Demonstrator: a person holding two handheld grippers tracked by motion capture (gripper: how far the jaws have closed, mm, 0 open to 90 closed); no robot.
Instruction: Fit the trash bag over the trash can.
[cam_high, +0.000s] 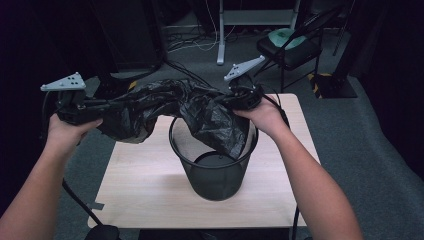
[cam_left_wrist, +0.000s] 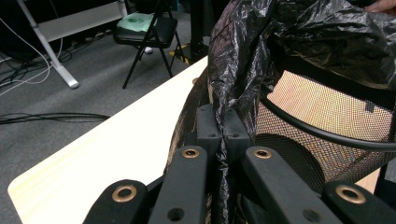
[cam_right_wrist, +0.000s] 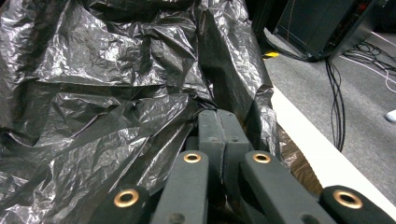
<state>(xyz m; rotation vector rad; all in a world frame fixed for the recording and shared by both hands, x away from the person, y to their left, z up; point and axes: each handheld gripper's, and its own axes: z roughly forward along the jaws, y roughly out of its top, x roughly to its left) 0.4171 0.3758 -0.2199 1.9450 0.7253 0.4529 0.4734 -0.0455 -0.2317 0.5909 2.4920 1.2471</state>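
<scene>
High view: light wood table (cam_high: 145, 185) carries a black mesh wastebasket (cam_high: 215, 172), standing upright near the middle. Black plastic bag (cam_high: 200, 112) is stretched in the air between both grippers; its right part droops into the basket mouth, its left part hangs beyond the rim, over the table's left edge. Left gripper (cam_high: 87, 107) is clamped on the bag's left end, jaws pinched together on the film. Right gripper (cam_high: 240, 97) is clamped on the other end, just above the basket's far rim, jaws likewise pinched.
</scene>
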